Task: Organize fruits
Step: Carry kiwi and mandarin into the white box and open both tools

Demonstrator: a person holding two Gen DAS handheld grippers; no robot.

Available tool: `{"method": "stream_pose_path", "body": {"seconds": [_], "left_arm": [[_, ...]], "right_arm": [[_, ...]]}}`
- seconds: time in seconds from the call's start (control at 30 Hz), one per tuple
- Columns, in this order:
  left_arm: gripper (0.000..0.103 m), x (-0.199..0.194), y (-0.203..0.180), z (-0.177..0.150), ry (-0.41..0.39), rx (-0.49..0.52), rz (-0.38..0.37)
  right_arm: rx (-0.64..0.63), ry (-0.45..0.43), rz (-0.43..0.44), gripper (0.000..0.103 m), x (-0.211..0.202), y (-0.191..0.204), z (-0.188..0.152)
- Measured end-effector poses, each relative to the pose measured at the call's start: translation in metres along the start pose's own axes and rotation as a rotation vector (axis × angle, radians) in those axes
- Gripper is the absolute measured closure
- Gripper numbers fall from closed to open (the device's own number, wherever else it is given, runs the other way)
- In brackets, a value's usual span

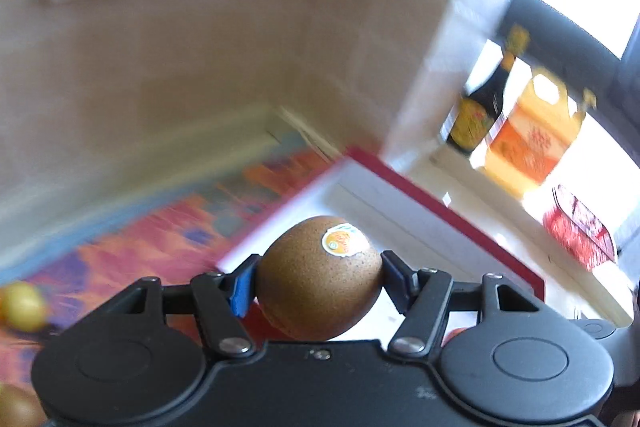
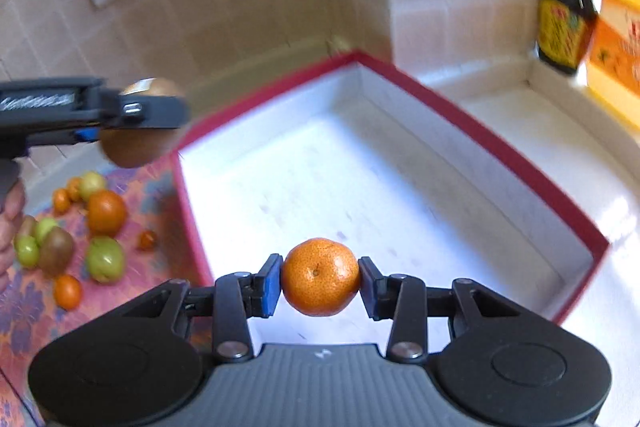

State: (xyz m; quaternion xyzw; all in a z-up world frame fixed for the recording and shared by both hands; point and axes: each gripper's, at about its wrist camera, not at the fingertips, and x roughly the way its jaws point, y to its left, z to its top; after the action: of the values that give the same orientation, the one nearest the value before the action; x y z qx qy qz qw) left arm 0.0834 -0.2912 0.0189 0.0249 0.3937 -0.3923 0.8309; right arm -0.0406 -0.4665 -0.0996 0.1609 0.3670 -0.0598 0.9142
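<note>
Right hand-held gripper [image 2: 320, 277] clamped on tangerine [image 2: 320, 277] above empty box [image 2: 472, 125], left hand-held gripper [image 1: 318, 279] clamped on kiwi [image 1: 318, 277] near its rim: lower each close to floor before opening.

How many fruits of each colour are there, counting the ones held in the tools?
Orange round fruits: 6
Green round fruits: 4
Brown fuzzy kiwis: 2
Total: 12
One blurred shape at the left edge is left out.
</note>
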Motion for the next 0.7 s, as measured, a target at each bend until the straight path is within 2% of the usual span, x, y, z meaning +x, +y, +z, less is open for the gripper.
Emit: {"method": "stream_pose_path", "body": {"seconds": [0.17,0.4,0.47,0.5,0.57,0.7], "left_arm": [[0.027,0.054,-0.028,-0.007,0.134,0.021,-0.010],[0.027,0.087,-0.043,-0.012,0.216,0.033,-0.001],[0.026,0.094,-0.046,-0.013,0.232,0.036,0.003],[0.028,0.096,-0.047,-0.014,0.236,0.038,0.007],[0.023,0.087,-0.048,-0.011,0.210,0.042,0.009],[0.022,0.074,-0.046,-0.001,0.190,0.026,0.009]], "right_arm": [[-0.012,0.079,-0.024,0.061,0.017,-0.009,-0.012],[-0.010,0.102,-0.045,0.059,0.025,-0.010,-0.016],[0.002,0.088,-0.052,0.046,0.021,-0.011,-0.016],[0.011,0.084,-0.055,0.035,0.018,-0.013,-0.016],[0.007,0.073,-0.049,0.033,0.012,-0.012,-0.014],[0.003,0.062,-0.065,0.027,0.004,-0.006,-0.012]]}}
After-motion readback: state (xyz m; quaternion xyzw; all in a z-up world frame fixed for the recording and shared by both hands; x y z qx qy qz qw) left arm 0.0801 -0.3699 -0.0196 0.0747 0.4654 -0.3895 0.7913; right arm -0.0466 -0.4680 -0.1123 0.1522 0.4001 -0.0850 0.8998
